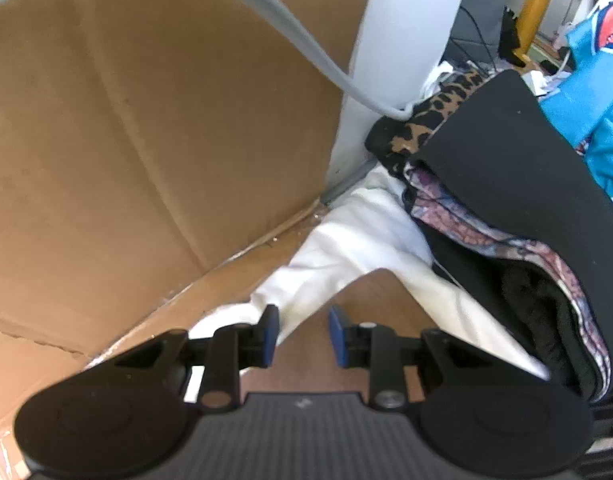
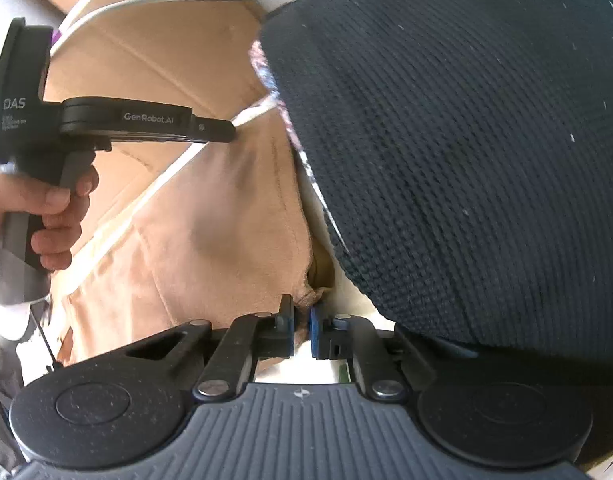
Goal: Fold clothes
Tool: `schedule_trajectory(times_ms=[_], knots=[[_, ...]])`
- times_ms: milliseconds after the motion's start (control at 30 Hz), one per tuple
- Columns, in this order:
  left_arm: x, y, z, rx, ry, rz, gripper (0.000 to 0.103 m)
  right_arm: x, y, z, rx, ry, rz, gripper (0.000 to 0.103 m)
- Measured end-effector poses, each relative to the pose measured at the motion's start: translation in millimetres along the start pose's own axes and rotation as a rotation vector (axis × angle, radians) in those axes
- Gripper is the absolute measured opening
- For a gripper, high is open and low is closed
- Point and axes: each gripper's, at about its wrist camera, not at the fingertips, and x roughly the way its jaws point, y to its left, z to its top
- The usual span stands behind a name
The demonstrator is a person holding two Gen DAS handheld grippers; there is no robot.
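A tan garment (image 2: 210, 220) lies spread over a white cloth (image 1: 358, 236). My right gripper (image 2: 302, 330) is shut, its blue pads pinching a bunched edge of the tan garment close beside a black knit garment (image 2: 466, 160). My left gripper (image 1: 304, 332) stands open above a corner of the tan garment (image 1: 370, 292), pads apart with nothing pinched between them. In the right wrist view the left gripper (image 2: 226, 130) shows from the side, held by a hand (image 2: 54, 208), with its tip near the white cloth's edge.
A cardboard box wall (image 1: 146, 120) rises at the left, with a grey cable (image 1: 286, 32) arcing over it. Stacked beside the black garment (image 1: 506, 160) are a pink patterned cloth (image 1: 486, 240) and a leopard-print cloth (image 1: 438, 116). A blue garment (image 1: 594, 92) lies far right.
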Motion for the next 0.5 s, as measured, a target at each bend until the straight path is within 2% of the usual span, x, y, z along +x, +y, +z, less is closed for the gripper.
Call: schedule_trajectory(times_ms=[133, 233, 500], knots=[[-5.5, 4.1, 3.9, 0.045, -0.005, 0.013, 0.029, -2.9, 4.0, 1.4, -0.052, -0.007, -0.016, 0.005], [-4.4, 5.0, 11.1, 0.055, 0.010, -0.024, 0.029, -2.4, 6.0, 1.8, -0.068, -0.007, -0.028, 0.005], [16.2, -25.1, 25.6, 0.162, 0.036, -0.058, 0.029, -3.7, 1.3, 6.2, -0.045, 0.005, -0.016, 0.005]])
